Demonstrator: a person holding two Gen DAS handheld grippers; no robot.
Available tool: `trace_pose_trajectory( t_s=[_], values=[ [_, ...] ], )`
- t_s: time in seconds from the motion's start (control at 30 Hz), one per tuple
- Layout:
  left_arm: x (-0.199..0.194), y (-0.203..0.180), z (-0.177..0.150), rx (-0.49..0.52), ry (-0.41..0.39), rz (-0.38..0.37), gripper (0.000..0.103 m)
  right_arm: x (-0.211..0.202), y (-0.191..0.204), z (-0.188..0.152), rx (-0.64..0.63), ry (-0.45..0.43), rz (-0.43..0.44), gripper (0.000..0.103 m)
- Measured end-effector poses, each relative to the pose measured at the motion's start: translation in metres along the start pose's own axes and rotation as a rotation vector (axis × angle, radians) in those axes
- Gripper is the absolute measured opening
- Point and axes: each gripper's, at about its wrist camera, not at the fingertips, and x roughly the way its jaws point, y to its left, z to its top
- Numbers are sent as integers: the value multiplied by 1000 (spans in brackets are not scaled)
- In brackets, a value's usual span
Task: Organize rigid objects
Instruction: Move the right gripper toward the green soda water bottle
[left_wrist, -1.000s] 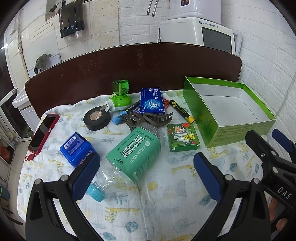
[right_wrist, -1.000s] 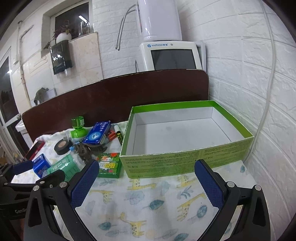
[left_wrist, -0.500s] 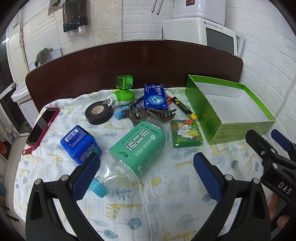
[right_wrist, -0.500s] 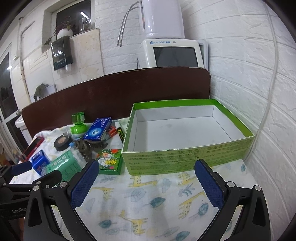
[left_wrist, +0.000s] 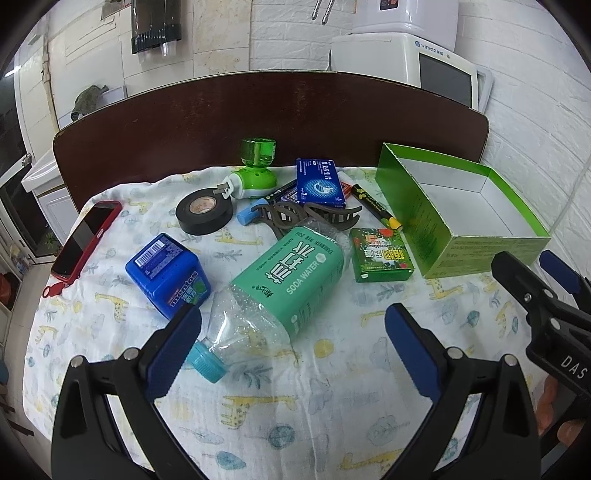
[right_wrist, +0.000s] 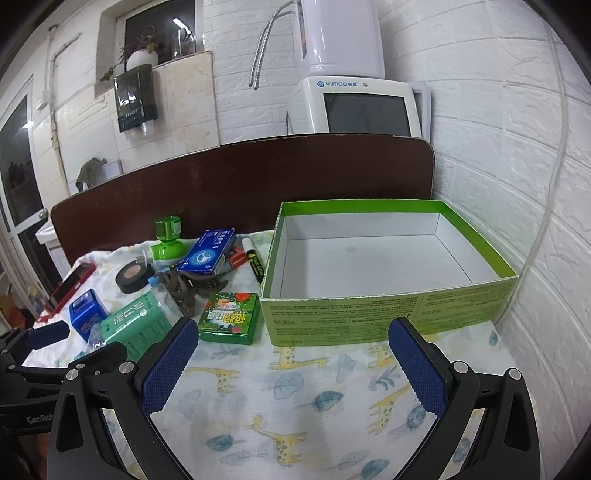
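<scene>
Left gripper (left_wrist: 293, 345): jaws spread wide, nothing held, seen at the bottom of the left view above the patterned cloth (left_wrist: 280, 417). Right gripper (right_wrist: 293, 360): likewise spread wide and unloaded, at the bottom of the right view.

Soda bottle (left_wrist: 284, 284): laid on its side at frame centre, cap toward the left gripper's left finger. Blue tin (left_wrist: 168, 275): just left of the bottle. Small green box (left_wrist: 380, 254): right of the bottle, near the green carton (left_wrist: 476, 251), which is seen at right with nothing inside. Tape roll (left_wrist: 204, 214), hair clip (left_wrist: 314, 218), blue packet (left_wrist: 319, 181) and green dispenser (left_wrist: 255, 173): grouped at upper centre. Phone (left_wrist: 85, 236): at left.
</scene>
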Motion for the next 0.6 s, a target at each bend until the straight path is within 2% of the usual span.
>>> trace_pose_trajectory(
  t_s=[0.6],
  values=[
    [-1, 7, -8, -8, 15, -5, 95, -5, 12, 2, -41, -4, 46, 103]
  ],
)
